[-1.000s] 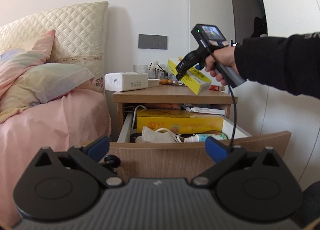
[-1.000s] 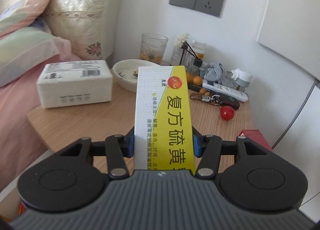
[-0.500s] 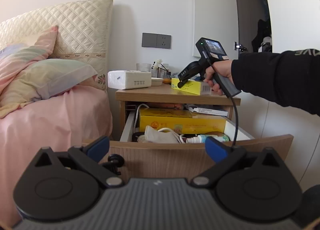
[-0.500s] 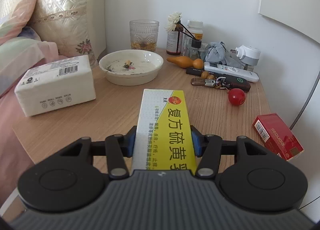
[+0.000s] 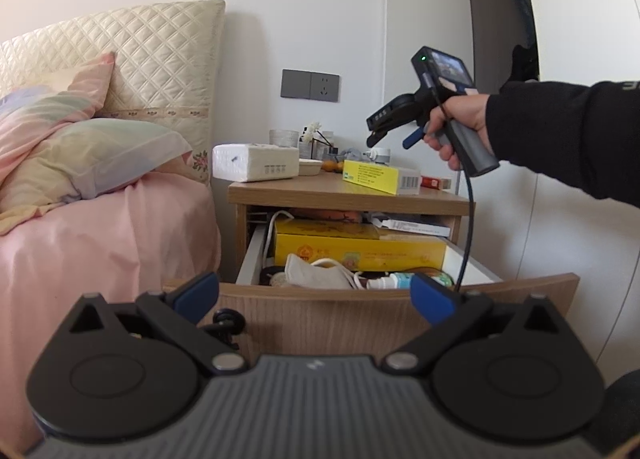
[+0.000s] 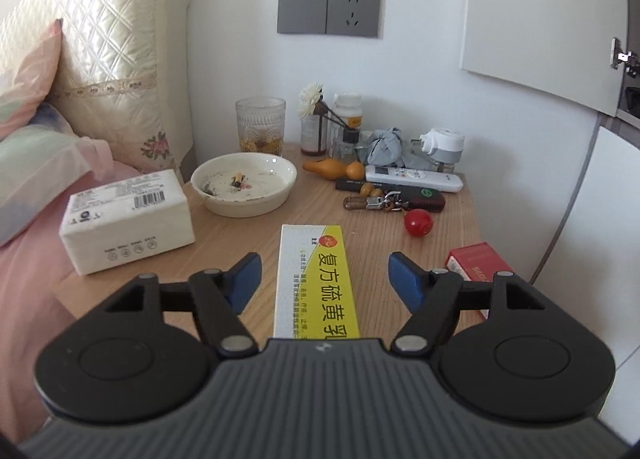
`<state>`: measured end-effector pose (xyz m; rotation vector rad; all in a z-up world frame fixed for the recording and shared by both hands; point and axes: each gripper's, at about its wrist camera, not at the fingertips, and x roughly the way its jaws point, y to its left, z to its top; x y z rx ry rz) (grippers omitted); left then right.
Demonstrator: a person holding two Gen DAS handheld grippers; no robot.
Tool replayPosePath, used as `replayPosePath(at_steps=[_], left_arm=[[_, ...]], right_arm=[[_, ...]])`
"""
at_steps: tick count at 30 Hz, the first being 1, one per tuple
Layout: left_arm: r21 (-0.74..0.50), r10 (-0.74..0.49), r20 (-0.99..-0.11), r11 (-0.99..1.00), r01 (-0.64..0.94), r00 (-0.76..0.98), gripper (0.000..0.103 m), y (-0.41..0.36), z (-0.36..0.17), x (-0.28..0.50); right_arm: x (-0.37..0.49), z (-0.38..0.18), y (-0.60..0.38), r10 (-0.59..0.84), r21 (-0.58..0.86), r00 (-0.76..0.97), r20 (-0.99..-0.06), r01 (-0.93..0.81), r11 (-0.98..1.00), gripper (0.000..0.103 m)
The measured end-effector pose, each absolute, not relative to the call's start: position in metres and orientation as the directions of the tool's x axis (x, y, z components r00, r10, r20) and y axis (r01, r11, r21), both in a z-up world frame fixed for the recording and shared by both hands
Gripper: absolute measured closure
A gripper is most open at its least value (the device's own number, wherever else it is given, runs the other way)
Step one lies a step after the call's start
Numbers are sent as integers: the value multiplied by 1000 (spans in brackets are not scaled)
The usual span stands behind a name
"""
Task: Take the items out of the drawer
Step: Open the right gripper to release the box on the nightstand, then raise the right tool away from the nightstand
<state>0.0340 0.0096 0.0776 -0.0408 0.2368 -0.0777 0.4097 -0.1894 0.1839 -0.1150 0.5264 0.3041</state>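
The room is a bedroom with a white wall, a bed under a pink cover on one side, and a small wooden bedside counter beside it. Below the counter top, the wooden drawer stands pulled out.

My right tool hangs just above the counter with its blue pads spread wide, holding nothing. The flat yellow-and-white cardboard medicine box lies on the counter between the pads and touches neither of them. Its long axis runs straight away from me, toward the cream ceramic dish. I judge this item as delivered, and the right tool only needs to lift away.

My left tool is also wide open and empty. It hovers in front of the drawer panel, low and close to it. The drawer contents lie directly ahead of it and a little beyond: a long yellow cardboard box across the drawer, its long axis from left to right, a crumpled white face mask in front of it, and a small white spray bottle lying on its side, also crosswise.

For the next item, the left tool is clearly nearer than the right. I think the mask and the bottle are the easiest to reach, from above.
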Motion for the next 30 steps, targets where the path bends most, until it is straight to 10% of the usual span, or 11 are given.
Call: replayPosePath(at_steps=[30], left_arm=[[-33, -95, -229, 995, 90, 969, 0, -3, 80, 27]], right_arm=[[182, 217, -241, 336, -32, 838, -431, -386, 922, 30]])
